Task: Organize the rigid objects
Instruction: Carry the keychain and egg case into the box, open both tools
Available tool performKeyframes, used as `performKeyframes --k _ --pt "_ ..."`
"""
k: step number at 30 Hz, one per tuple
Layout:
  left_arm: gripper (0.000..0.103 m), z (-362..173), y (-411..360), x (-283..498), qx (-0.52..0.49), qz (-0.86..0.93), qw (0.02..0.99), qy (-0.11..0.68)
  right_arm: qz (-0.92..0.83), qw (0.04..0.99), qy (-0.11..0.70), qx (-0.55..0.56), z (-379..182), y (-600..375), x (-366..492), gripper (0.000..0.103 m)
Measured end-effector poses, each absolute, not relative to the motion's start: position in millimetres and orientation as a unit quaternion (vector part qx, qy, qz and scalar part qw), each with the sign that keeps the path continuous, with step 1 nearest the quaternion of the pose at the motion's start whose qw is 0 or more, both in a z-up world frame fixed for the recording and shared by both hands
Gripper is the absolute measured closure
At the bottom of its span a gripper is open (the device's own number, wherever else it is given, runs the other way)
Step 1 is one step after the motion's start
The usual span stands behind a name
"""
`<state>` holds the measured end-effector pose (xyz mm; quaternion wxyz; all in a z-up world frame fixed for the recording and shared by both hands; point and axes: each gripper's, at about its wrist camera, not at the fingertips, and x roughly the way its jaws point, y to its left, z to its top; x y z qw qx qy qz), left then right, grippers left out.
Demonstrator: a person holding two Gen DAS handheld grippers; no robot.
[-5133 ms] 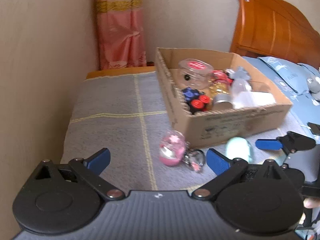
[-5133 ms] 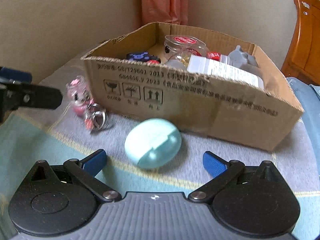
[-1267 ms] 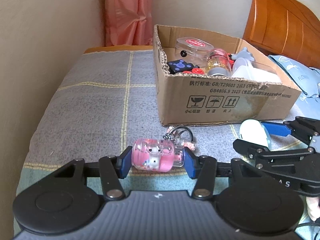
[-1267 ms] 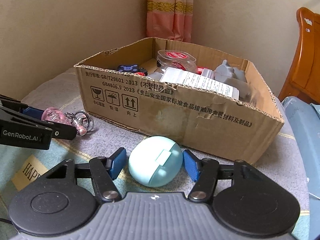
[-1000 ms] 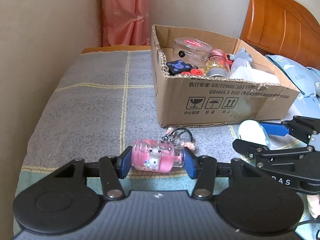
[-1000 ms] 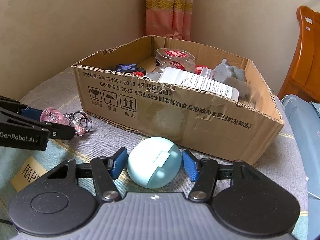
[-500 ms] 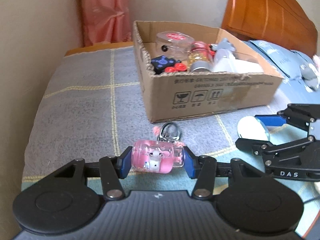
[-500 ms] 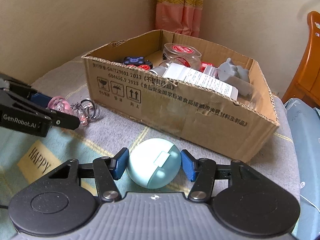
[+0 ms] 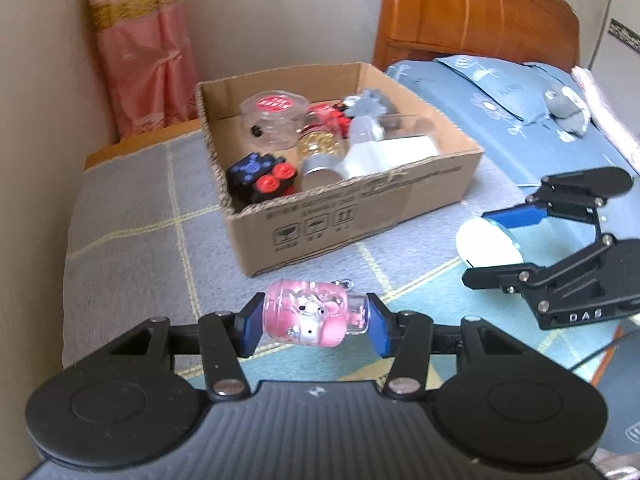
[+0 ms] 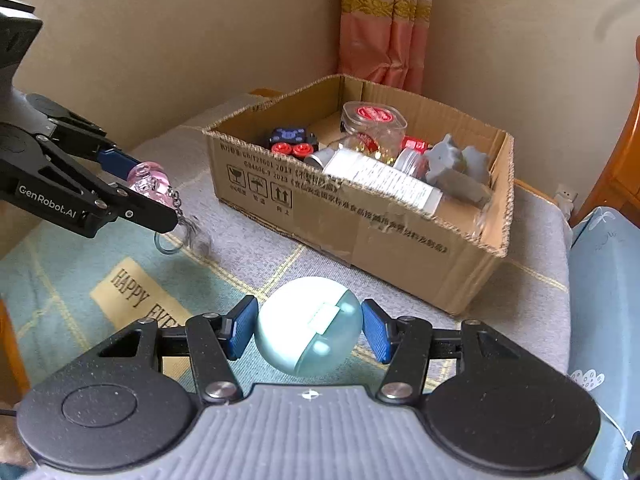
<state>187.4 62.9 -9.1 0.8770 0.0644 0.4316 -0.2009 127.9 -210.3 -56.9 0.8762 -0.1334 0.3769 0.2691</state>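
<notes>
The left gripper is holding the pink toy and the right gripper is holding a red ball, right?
Not quite. The left gripper does hold the pink toy, but the right gripper has its jaws shut on a pale blue egg-shaped case, not a red ball. The right wrist view shows it.

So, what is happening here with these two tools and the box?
A person is tidying small items into an open cardboard box on the bed. The left tongs grip a pink transparent keychain capsule; the right tongs grip a pale blue egg-shaped plastic case. Both items are lifted off the blanket, in front of the box, not yet inside. The box already holds jars and toys.
</notes>
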Motion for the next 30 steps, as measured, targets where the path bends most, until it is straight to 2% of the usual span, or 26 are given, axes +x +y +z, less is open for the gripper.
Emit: performKeyframes --k 14,24,30 --pt "0.052 50.0 46.6 200.1 0.096 -0.248 0.877 0.401 0.292 0.883 0.342 -0.137 -0.9 -222.6 133.3 0.041" --pt "0.052 77.2 39.9 263.4 0.113 -0.234 0.891 0.372 0.283 0.900 0.301 -0.138 36.5 -216.2 163.5 0.041" --pt "0.052 70.0 34.6 302.7 0.132 -0.221 0.889 0.380 0.279 0.902 0.300 -0.133 47.4 -212.1 191.8 0.041"
